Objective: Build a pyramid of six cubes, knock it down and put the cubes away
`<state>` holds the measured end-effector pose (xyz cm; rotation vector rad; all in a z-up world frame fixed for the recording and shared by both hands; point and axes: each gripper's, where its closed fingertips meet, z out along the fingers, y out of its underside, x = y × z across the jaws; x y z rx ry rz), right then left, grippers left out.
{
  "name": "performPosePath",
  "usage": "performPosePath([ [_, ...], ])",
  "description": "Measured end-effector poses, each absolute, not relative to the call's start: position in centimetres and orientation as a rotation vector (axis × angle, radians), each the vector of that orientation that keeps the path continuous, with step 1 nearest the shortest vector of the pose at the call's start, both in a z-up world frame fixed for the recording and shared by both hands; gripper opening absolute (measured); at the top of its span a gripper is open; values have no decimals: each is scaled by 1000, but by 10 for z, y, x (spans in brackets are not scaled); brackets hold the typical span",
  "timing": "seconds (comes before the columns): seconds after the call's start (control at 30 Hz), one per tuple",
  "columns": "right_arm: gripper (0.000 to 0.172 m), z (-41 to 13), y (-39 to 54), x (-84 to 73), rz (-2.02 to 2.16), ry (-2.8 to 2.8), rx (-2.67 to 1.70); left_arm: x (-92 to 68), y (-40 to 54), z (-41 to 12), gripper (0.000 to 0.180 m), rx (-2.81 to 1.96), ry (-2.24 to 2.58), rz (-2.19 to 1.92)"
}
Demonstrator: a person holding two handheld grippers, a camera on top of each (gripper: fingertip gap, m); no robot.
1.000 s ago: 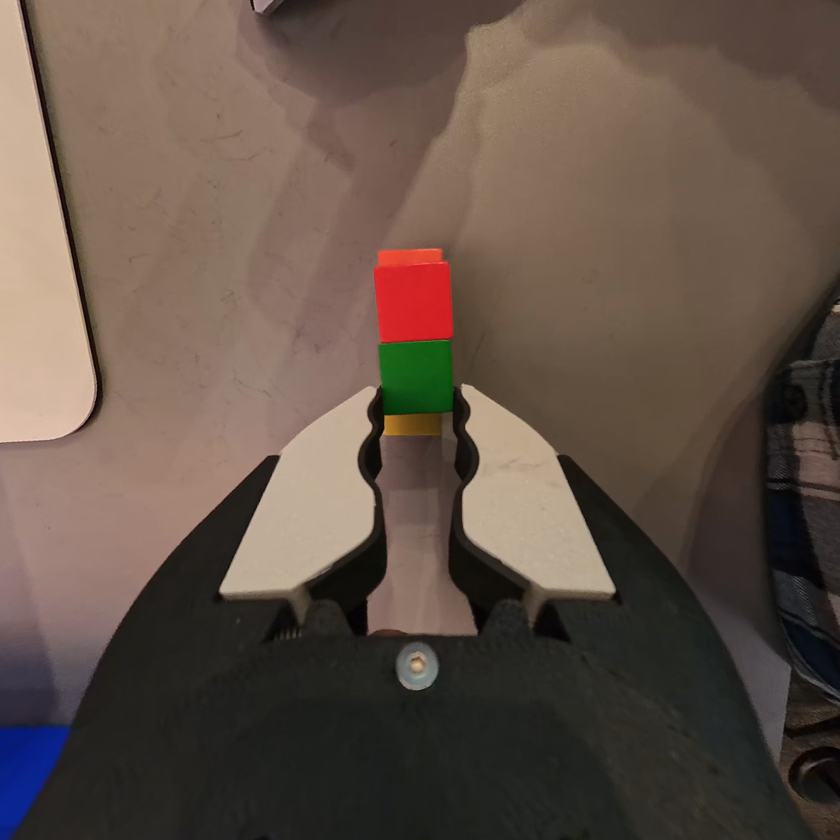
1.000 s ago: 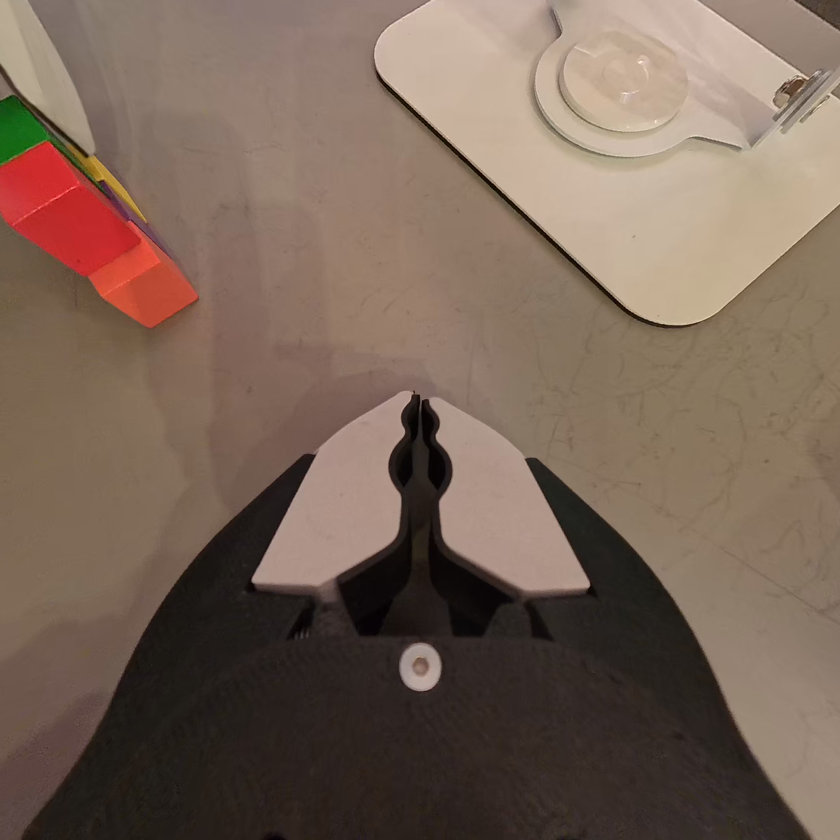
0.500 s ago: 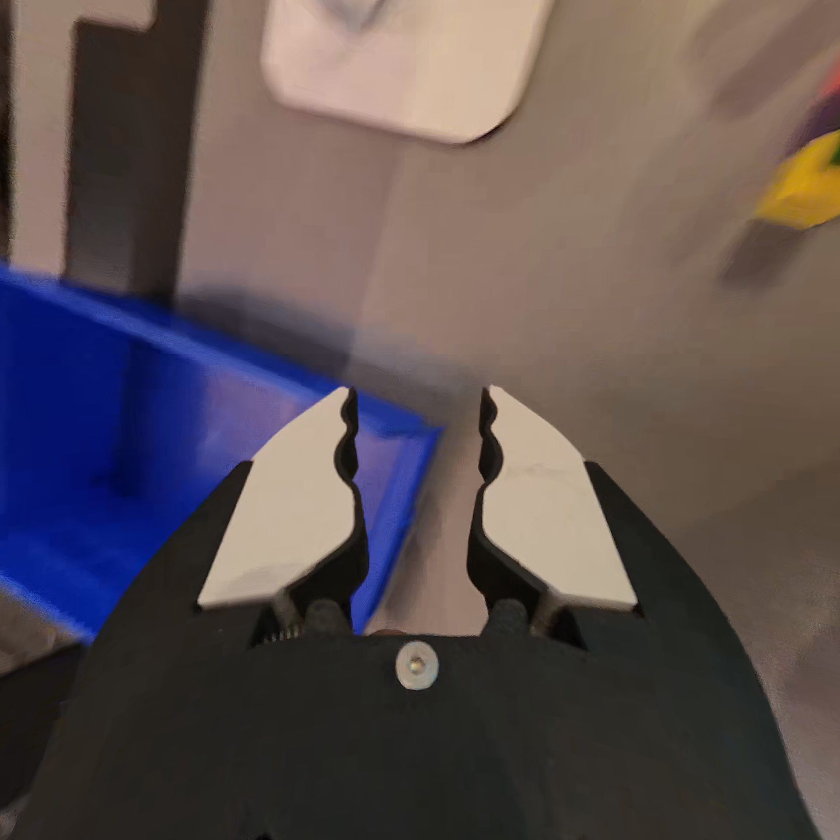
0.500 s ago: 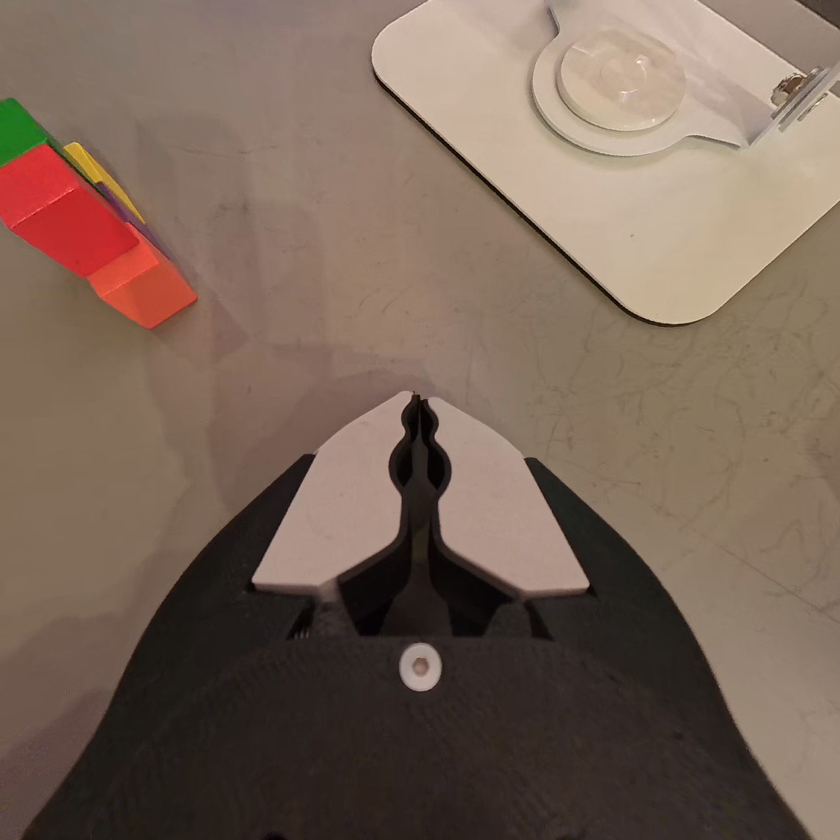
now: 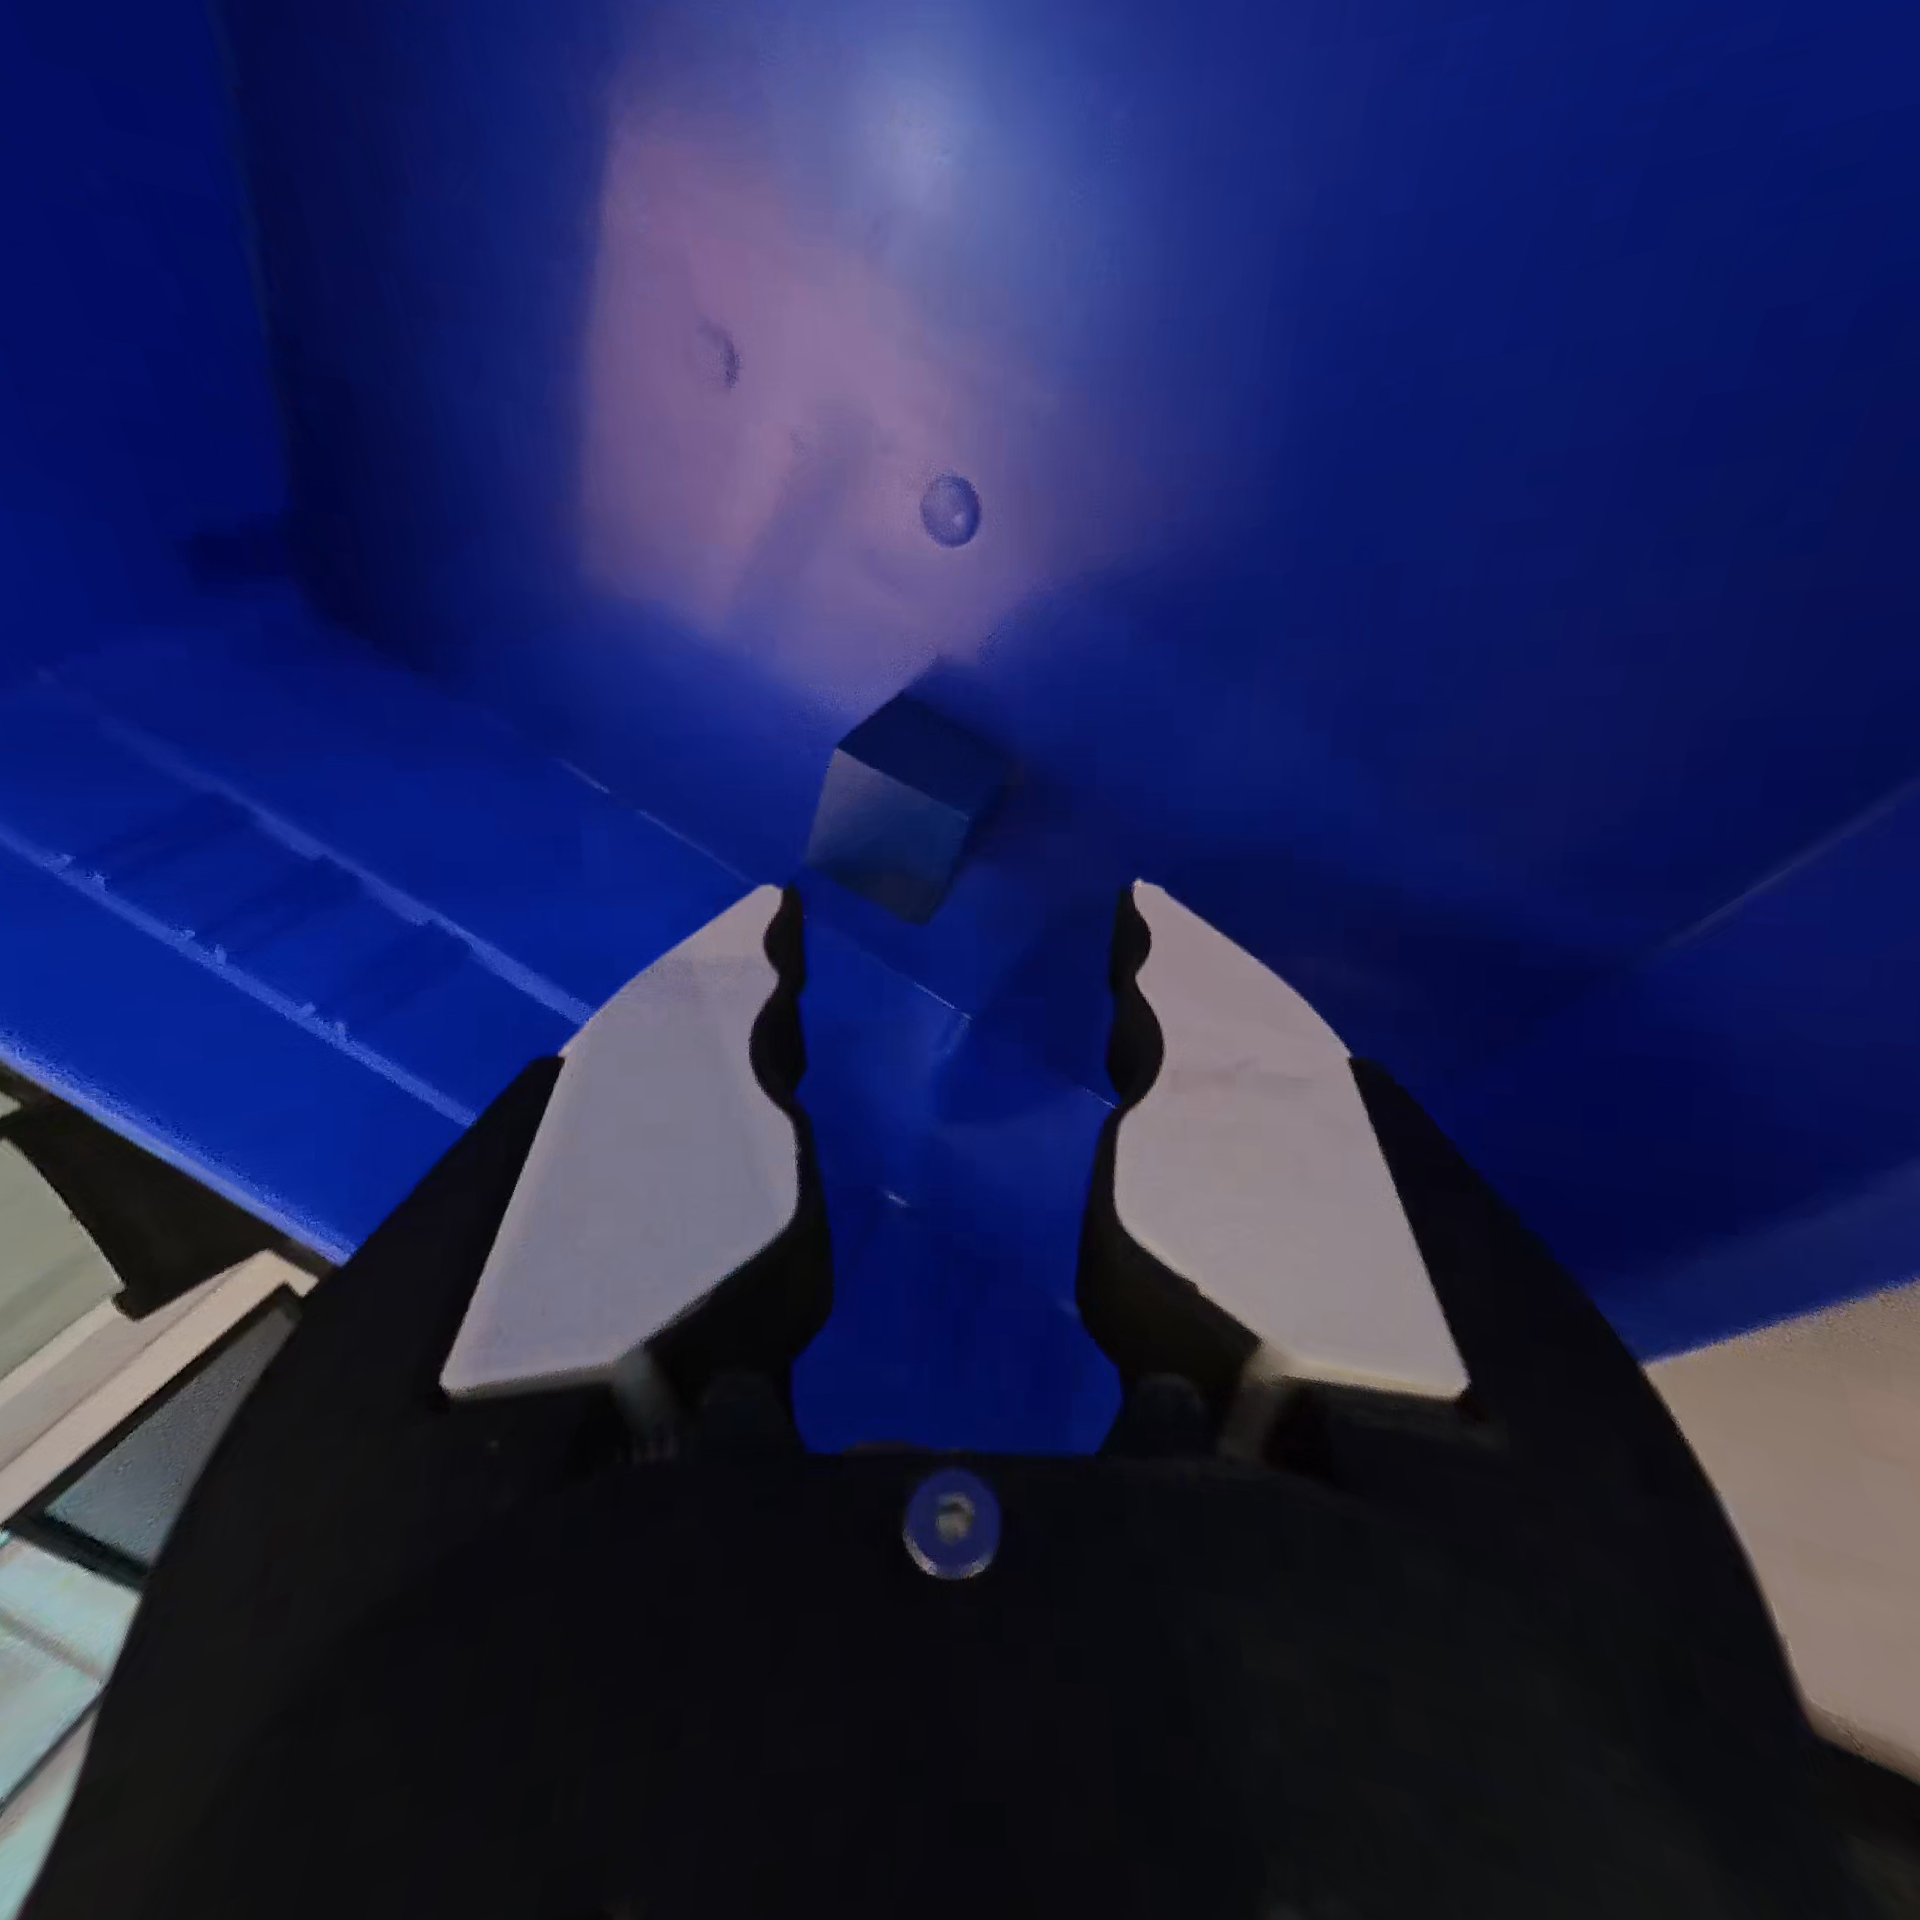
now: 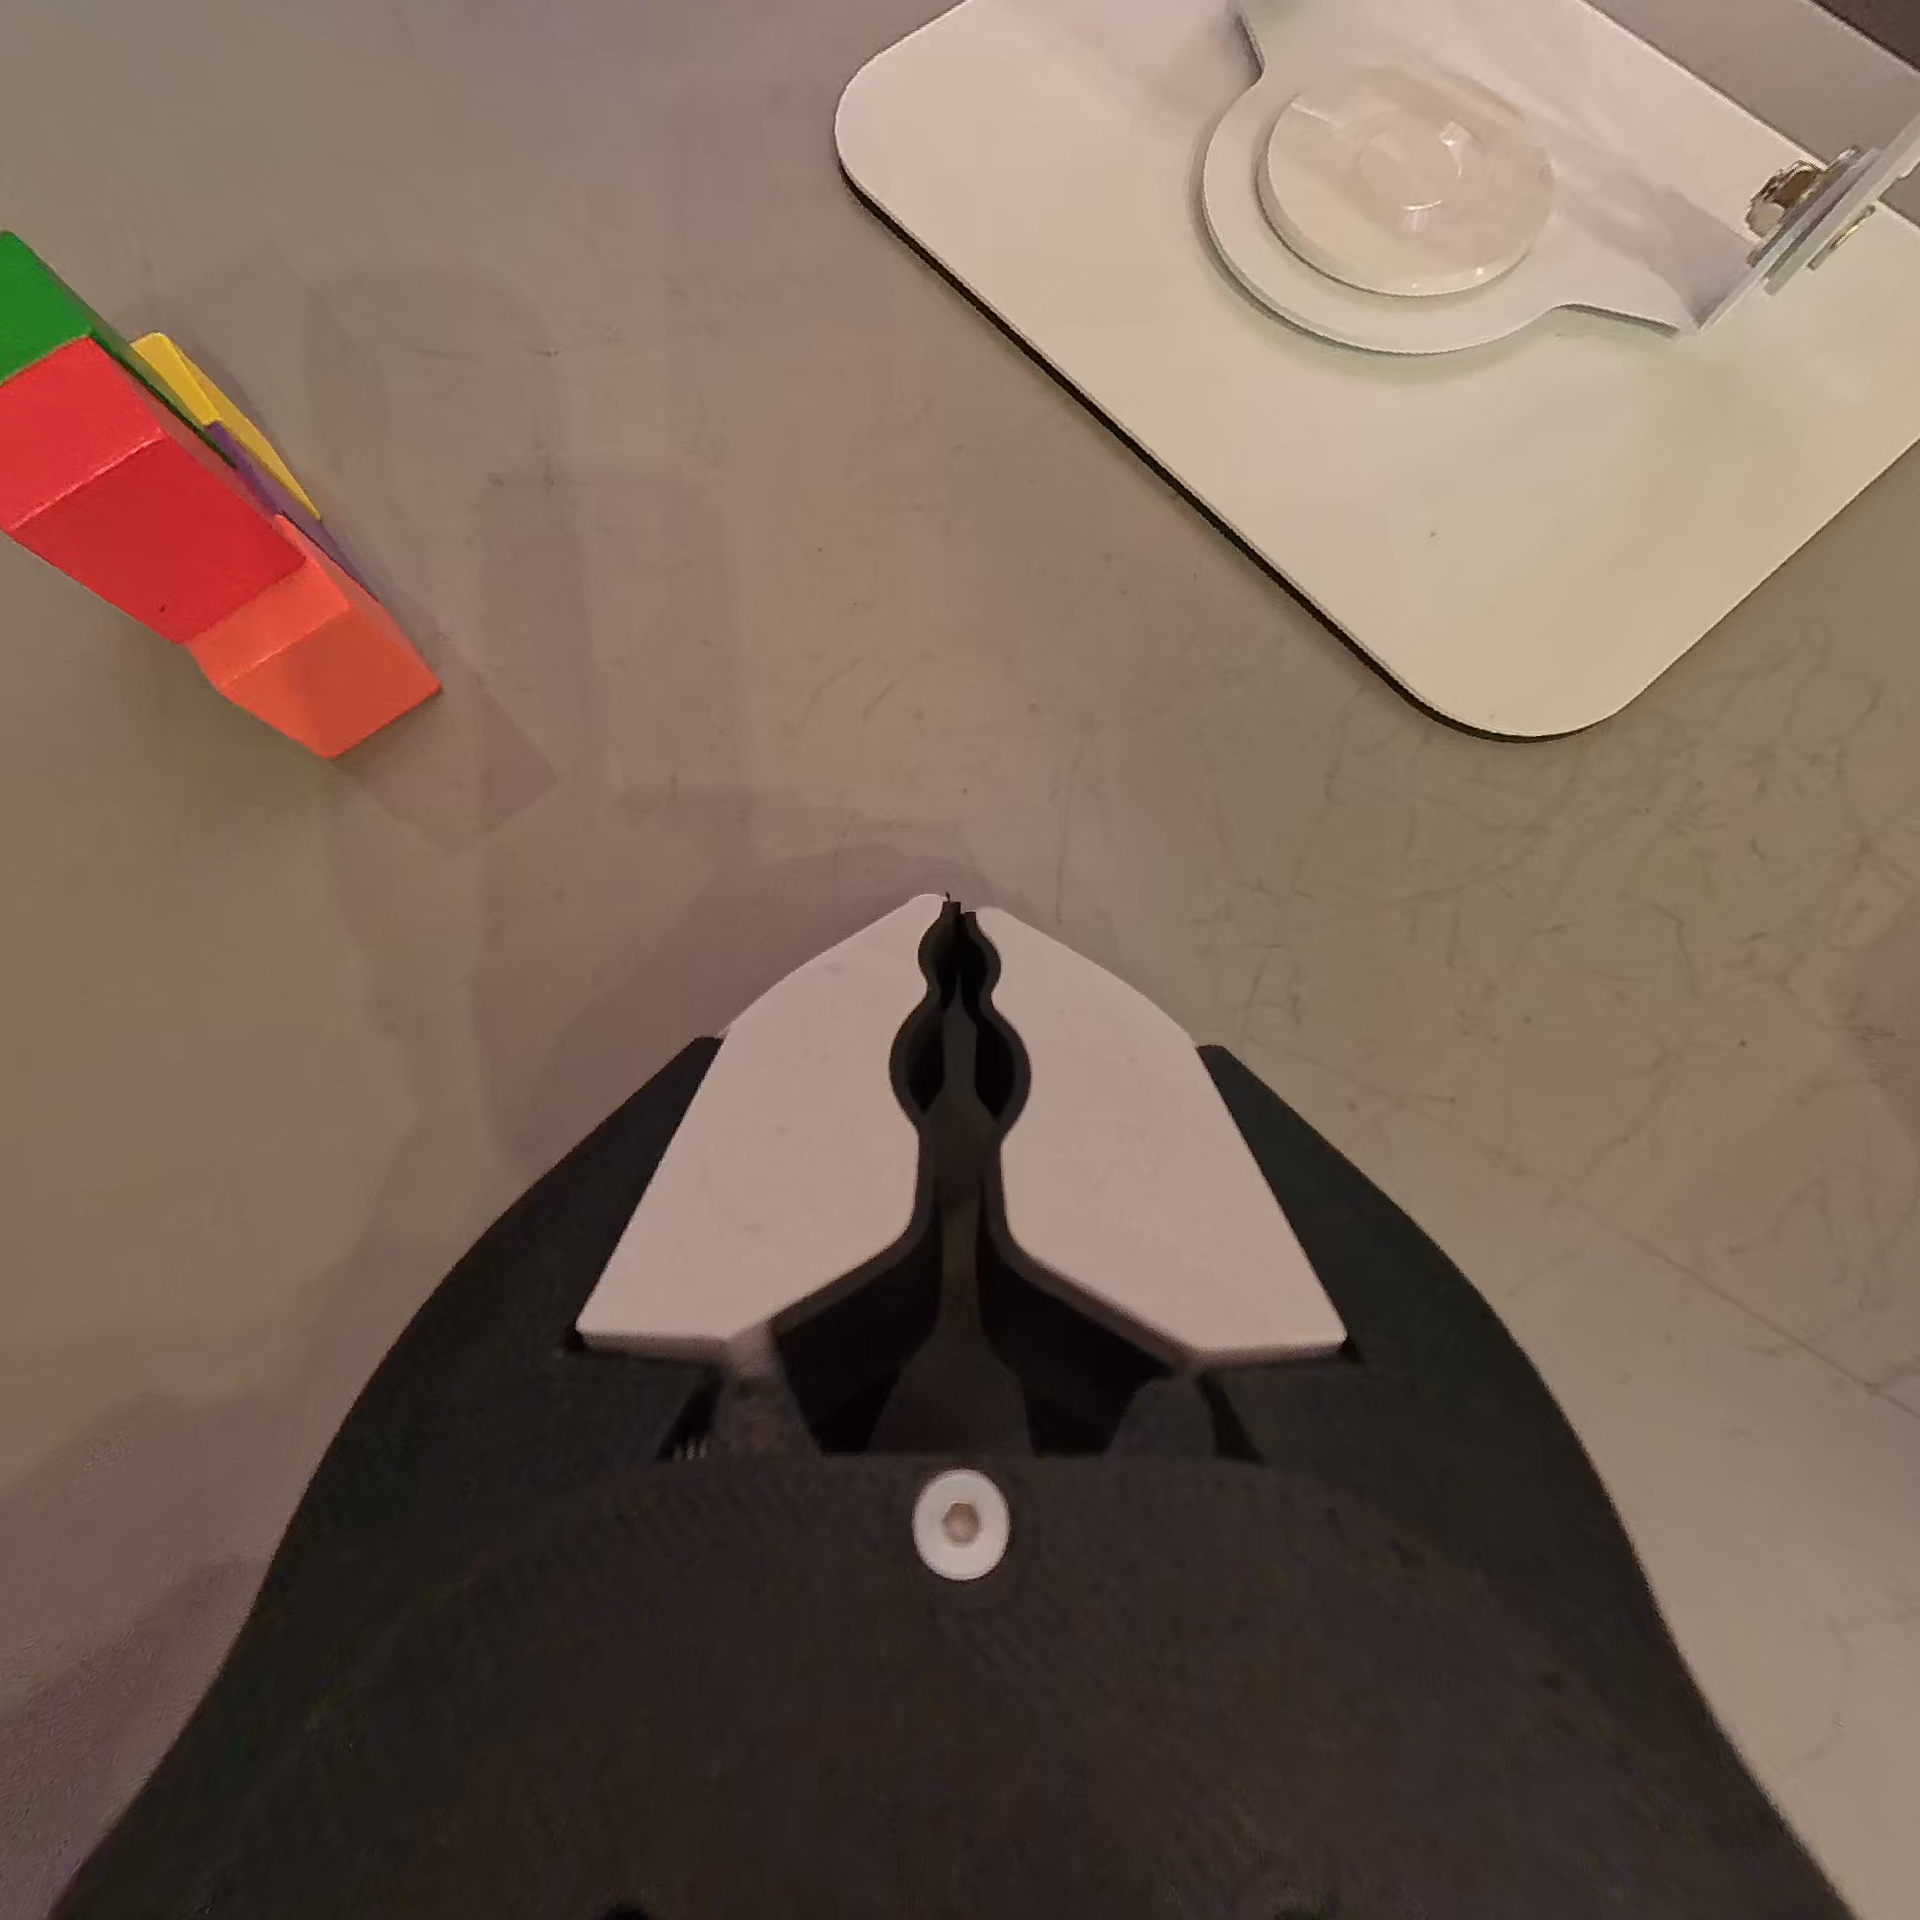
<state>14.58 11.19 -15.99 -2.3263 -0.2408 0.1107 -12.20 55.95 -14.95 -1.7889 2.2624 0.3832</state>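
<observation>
My left gripper [image 5: 956, 894] is open and empty, pointing down into a blue bin [image 5: 1455, 520]. A blue cube [image 5: 899, 821] lies on the bin floor just beyond my fingertips, not touched by them. My right gripper [image 6: 954, 909] is shut with nothing between its pads, above the grey table [image 6: 727, 416]. At the left edge of the right wrist view, the other cubes stand packed together: green [image 6: 36, 301], red [image 6: 125, 509], orange [image 6: 312, 665], yellow [image 6: 208, 405] and a sliver of purple [image 6: 281, 499].
A white board [image 6: 1455, 499] with a round clear disc [image 6: 1403, 197] lies on the table at the far right. The bin's walls surround my left fingertips. A strip of table [image 5: 1787, 1507] shows beside the bin on the right. Spacing between my two grippers at the tips: around 50 centimetres.
My left gripper left the green cube in the stack, opened wide and swung left, down into the blue bin. My right gripper stayed shut and barely moved.
</observation>
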Motion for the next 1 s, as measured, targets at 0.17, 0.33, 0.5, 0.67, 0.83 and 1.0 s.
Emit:
performPosePath([
  [0.17,0,-160,112,146,109,-237,-2326,-118,571,-151,56,-1891,2219,427],
  [0.33,0,-160,111,146,109,-237,-2326,-114,567,-154,49,-1788,2360,480],
  [0.5,0,-160,111,146,110,-238,-2326,-111,568,-161,39,-1735,2441,517],
  [0.67,0,-161,111,146,110,-240,-2326,-109,570,-160,31,-1737,2425,516],
  [0.83,3,-160,111,144,130,-246,-2324,-100,539,-135,30,-1763,2300,268],
  [1.0,17,-152,111,138,175,-252,-2271,-80,464,-93,29,-1677,2192,-58],
])
